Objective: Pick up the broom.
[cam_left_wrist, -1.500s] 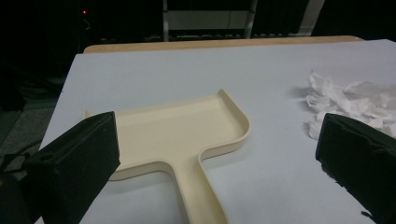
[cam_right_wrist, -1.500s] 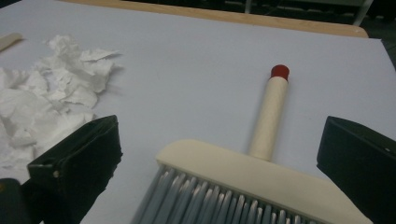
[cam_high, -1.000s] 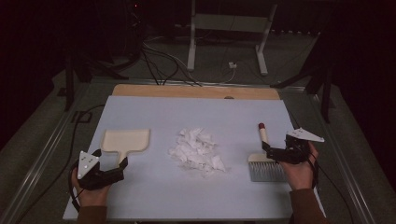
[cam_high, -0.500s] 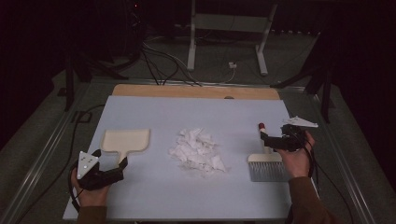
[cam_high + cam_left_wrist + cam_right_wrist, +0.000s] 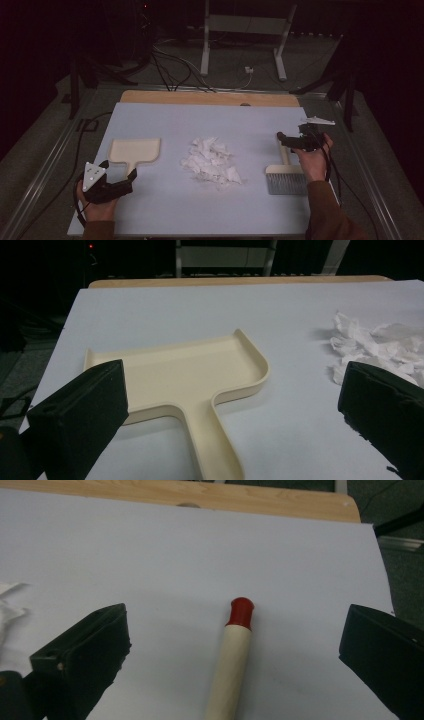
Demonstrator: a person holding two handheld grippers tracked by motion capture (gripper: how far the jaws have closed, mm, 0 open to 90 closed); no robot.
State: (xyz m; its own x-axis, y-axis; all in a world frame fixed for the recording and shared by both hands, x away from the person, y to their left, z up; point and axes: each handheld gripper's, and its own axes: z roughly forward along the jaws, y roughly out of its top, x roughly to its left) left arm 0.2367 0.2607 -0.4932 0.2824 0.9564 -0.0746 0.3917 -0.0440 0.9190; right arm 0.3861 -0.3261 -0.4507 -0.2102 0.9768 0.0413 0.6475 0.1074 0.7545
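A cream dustpan [image 5: 135, 149] lies on the left of the white table, its handle pointing toward me. My left gripper [image 5: 119, 169] rests just short of that handle, open. In the left gripper view the dustpan [image 5: 200, 370] lies between and beyond the wide-apart jaws of the left gripper [image 5: 235, 390]. A pile of torn white paper [image 5: 210, 160] sits mid-table. On the right lies a brush [image 5: 286, 179], bristles toward me. My right gripper [image 5: 286, 140] hovers open over the handle's far end. In the right gripper view the right gripper [image 5: 235, 635] straddles the red-tipped handle [image 5: 239, 614] without touching it.
The white sheet covers a wooden table [image 5: 210, 98] whose far edge shows bare wood. Metal rails run along both sides. Cables and a stand's legs [image 5: 242, 47] lie on the floor beyond. The paper pile [image 5: 380, 345] is to the right of the dustpan.
My right gripper has moved away from me and leftward, from beside the brush head to over the handle's red tip. The left gripper has stayed put.
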